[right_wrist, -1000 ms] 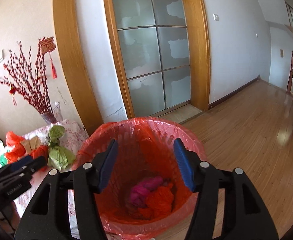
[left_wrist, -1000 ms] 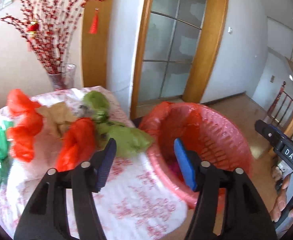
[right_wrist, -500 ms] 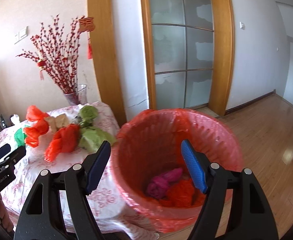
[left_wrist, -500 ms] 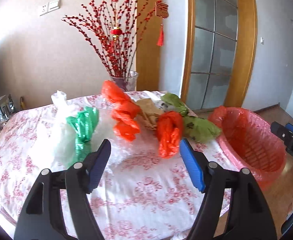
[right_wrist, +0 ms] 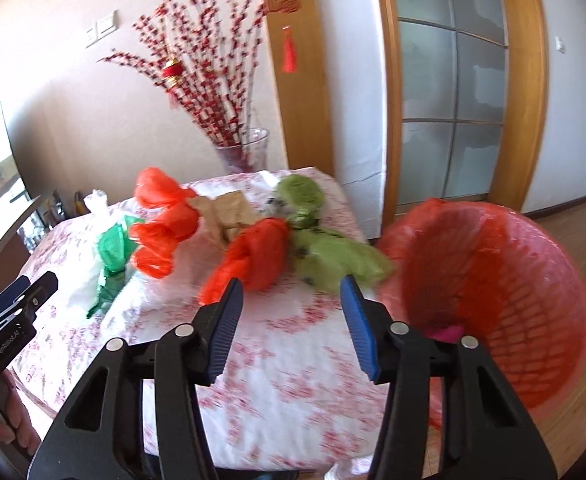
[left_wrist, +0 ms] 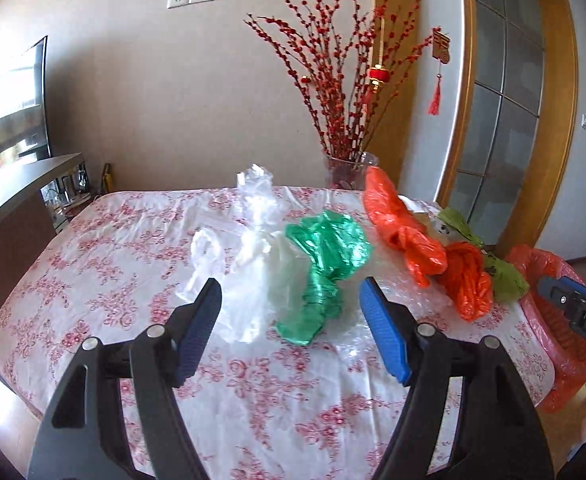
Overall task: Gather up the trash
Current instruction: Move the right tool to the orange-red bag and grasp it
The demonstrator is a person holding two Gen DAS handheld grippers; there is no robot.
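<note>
Left wrist view: my left gripper point(left_wrist: 289, 332) fingers wide open, empty; right gripper point(right_wrist: 291, 326) closing on nothing, w/ risk I snag the worktop point(left_wrist: 133, 240) cloth instead of the green bag point(left_wrist: 325, 272).

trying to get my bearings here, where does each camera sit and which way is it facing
Left wrist: on the left gripper, jaws open and empty, looking down over the floral tablecloth at the green bag and white bag; the right gripper's tip shows at right.
Right wrist: on the right gripper, jaws closing on nothing, facing the orange bag and red-lined basket; the left gripper and hand show at left.
Shared: table, bags, basket, vase of red branches.
</note>
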